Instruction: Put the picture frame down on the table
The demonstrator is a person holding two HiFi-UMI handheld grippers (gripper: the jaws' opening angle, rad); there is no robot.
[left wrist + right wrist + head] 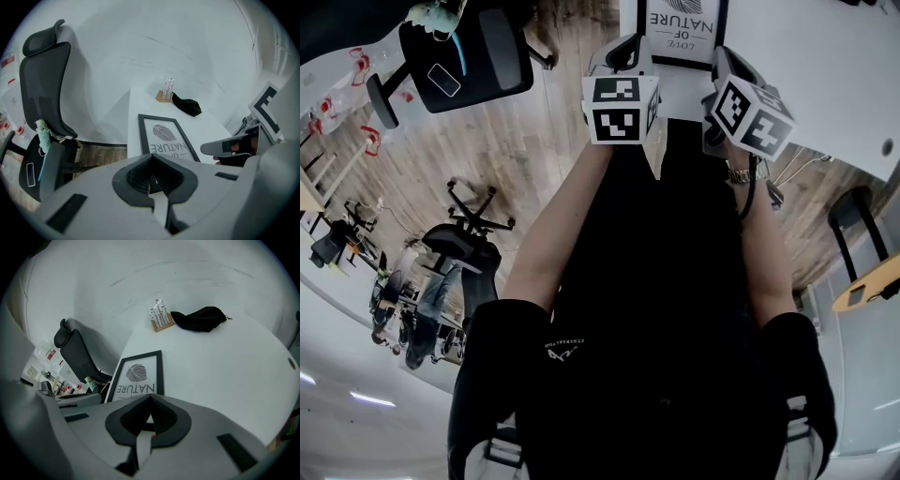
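- Your left gripper [151, 180]: jaws pressed together, seam tight, nothing between them.
- Your right gripper [149, 420]: same story, jaws closed on nothing.
- Just past both sets of tips lies the picture frame [136, 376]. It's flat on its back on the white table [225, 362], print facing up, a leaf above the word NATURE.
- It sits at the table's edge, on the side next to the black office chair [42, 93].
- Here's the relation that counts: the frame is dead ahead and between your two grippers. It's a touch right of centre in the left gripper view, and left of centre in the right gripper view.
- Its long axis runs away from you, up the picture, and the near short edge disappears under your gripper bodies.
- Neither gripper looks clearly nearer; in the head view they flank it at top centre.
- Further out, upper middle of the right gripper view: a small wooden card stand [160, 315] and a black cloth pouch [199, 318], well apart from the frame.
- My read: the frame is already down and released, so the put-down looks finished.
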